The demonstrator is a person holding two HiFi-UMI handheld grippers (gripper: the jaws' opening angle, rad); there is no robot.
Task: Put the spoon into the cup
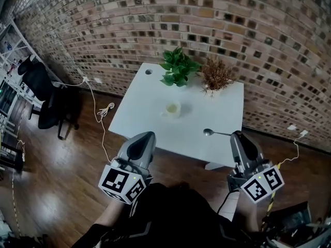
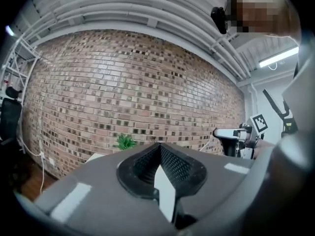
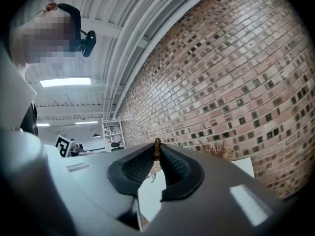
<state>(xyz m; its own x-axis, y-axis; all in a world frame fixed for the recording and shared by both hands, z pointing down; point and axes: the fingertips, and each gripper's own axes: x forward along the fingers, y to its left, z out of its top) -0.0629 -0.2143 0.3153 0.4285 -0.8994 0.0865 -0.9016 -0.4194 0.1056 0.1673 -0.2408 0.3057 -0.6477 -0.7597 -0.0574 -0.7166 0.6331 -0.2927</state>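
Holding the spoon (image 1: 209,132) by the tip of its handle, the right tongs (image 1: 237,135) hang over the near right edge of the white worktop (image 1: 155,87). The spoon's bowl sticks out toward the person's left. The right gripper view shows the tongs drawn narrow, with the brown end of the handle pinched between the pad tips and poking just above them. The left tongs (image 1: 146,136) hover at the near edge of the worktop with their tips together and nothing between them.

The cup (image 1: 173,109), small and pale, stands upright near the middle of the worktop, well apart from the spoon and farther from the person. A green plant (image 1: 178,66) and a dried plant (image 1: 217,75) stand behind it, against the brick wall.

The step in hand looks to be the carry to the cup, with the drop itself not yet begun. The spoon is held at its far end and lies nearly level, so the grip likely needs to stay firm to keep the bowl from sagging or swinging. A sound approach would bring the bowl over the cup's mouth first. The wrist would then tip so the bowl points down, and the spoon would be lowered inside before the tongs let go. The cup looks light, and a sideways knock on its rim could slide it or tip it. The free left tongs could steady it if need be.
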